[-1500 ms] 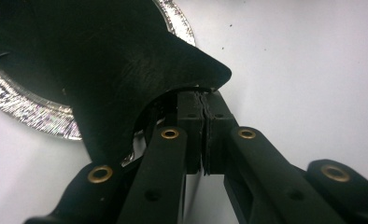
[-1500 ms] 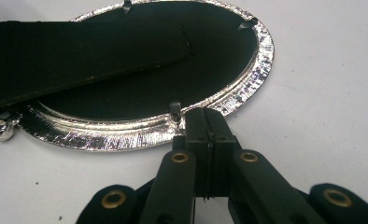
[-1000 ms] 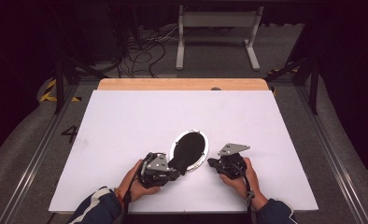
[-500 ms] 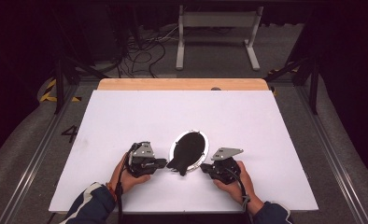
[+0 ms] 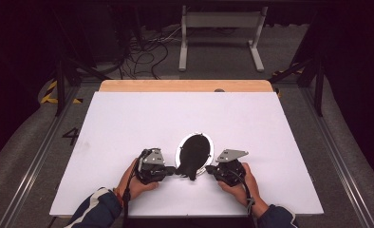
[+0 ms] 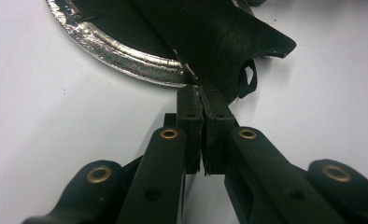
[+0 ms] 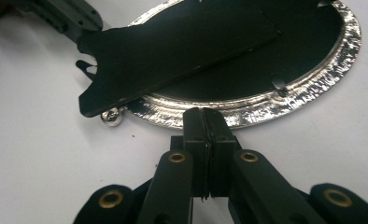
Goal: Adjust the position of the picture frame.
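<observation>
High view: oval silver-rimmed frame [image 5: 194,153], black backing up; both tongs pressed together

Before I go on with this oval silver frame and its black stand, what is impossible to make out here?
- Left gripper: its tips meet the black back panel; whether they pinch it, its own jaws hide.
- Oval silver frame: the face is turned down.
- Small silver bead at the rim: too small to identify.
</observation>
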### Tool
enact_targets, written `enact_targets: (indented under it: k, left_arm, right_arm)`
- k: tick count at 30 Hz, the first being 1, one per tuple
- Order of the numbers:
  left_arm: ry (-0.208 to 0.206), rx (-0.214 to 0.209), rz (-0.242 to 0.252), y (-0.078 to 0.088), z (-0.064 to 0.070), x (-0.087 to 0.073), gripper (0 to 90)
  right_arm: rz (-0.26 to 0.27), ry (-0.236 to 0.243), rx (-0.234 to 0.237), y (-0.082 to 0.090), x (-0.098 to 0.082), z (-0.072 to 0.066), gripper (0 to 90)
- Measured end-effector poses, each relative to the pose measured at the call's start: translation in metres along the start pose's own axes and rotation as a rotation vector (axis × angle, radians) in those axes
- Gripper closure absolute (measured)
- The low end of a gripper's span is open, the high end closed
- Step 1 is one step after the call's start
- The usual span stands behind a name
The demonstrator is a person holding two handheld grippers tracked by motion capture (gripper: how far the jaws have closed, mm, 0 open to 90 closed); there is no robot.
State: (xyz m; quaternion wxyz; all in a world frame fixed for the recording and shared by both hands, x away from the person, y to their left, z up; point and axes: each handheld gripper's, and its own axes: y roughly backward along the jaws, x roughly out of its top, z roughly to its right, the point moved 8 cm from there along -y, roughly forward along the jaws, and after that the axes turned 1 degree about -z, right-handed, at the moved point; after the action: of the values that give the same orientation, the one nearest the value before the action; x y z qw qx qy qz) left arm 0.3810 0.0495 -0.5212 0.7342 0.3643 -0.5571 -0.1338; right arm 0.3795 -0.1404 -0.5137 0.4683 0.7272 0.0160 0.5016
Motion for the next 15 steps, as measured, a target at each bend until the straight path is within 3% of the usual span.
enact_targets:
  k: [15]
  left_arm:
    - [-0.003,0.007,0.000,-0.010,0.006,0.008,89.9]
  right_arm:
    - [0.024,-0.050,-0.021,-0.004,0.006,0.021,90.0]
